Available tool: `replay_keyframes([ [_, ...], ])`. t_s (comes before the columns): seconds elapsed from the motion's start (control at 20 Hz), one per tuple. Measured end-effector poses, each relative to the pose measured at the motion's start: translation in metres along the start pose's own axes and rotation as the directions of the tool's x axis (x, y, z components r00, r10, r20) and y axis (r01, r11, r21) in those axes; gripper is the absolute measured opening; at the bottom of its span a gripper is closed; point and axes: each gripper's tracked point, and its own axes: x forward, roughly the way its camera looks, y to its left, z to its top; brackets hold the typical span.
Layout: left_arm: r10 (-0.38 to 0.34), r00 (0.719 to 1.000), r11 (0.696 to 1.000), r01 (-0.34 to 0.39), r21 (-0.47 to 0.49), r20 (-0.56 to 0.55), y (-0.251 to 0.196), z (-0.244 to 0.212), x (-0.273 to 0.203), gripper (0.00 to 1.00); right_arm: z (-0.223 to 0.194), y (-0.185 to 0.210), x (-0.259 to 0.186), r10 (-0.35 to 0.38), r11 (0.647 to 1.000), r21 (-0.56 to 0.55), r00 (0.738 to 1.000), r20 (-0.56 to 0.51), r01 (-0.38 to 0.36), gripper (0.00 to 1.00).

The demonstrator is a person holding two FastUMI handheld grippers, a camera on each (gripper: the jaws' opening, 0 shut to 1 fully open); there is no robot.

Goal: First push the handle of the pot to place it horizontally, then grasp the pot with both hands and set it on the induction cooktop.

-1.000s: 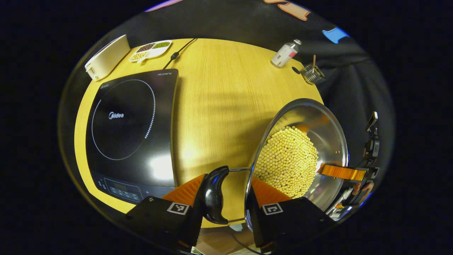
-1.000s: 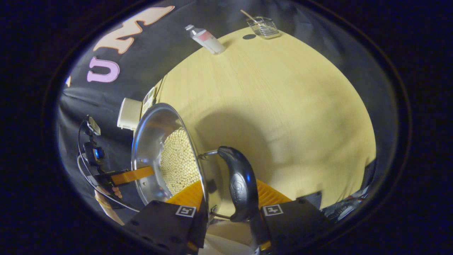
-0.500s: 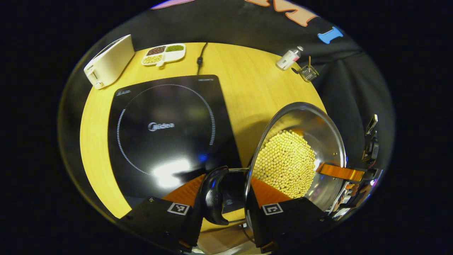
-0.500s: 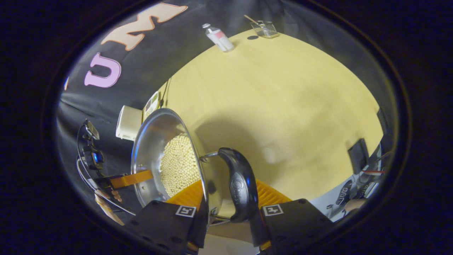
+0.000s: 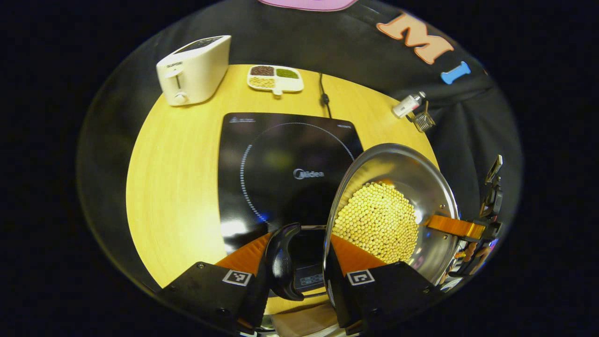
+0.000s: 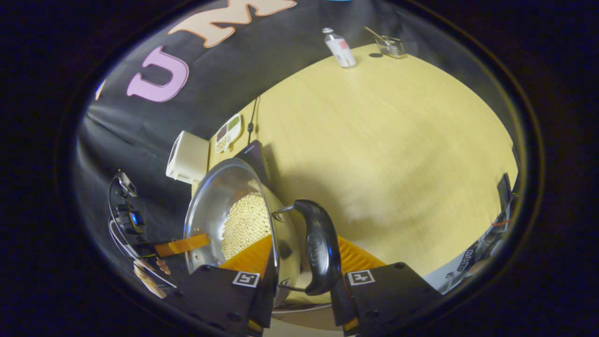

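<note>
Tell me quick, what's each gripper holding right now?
Left gripper: shut on the pot, gripping rim and handle.
Right gripper: shut on the pot's other handle and rim.

Wooden table (image 5: 178,187), induction cooktop (image 5: 276,164), toaster (image 5: 194,70), divided dish (image 5: 275,78), bottle (image 5: 408,105)

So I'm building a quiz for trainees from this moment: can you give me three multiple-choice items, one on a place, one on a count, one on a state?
1. Where is the toaster?
A. far edge of the table, beyond the cooktop
B. on the cooktop
C. inside the pot

2. How many sections of the small divided dish hold food?
A. one
B. three
C. six

3. What is in the pot?
A. water
B. nothing
C. small pale beans

Key: 1 A, it stands behind the cooktop; 2 B, three fillings show; 3 C, beans cover its bottom.
</note>
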Motion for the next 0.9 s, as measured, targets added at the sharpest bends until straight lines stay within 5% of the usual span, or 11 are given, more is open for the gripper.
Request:
replay_keyframes([
  [0.9,0.112,0.986,0.993,-0.116,0.023,0.123,-0.009,0.002,-0.019,0.59,0.012,0.055,0.094,0.052,0.998,-0.026,0.999,0.001,-0.052,0.53],
])
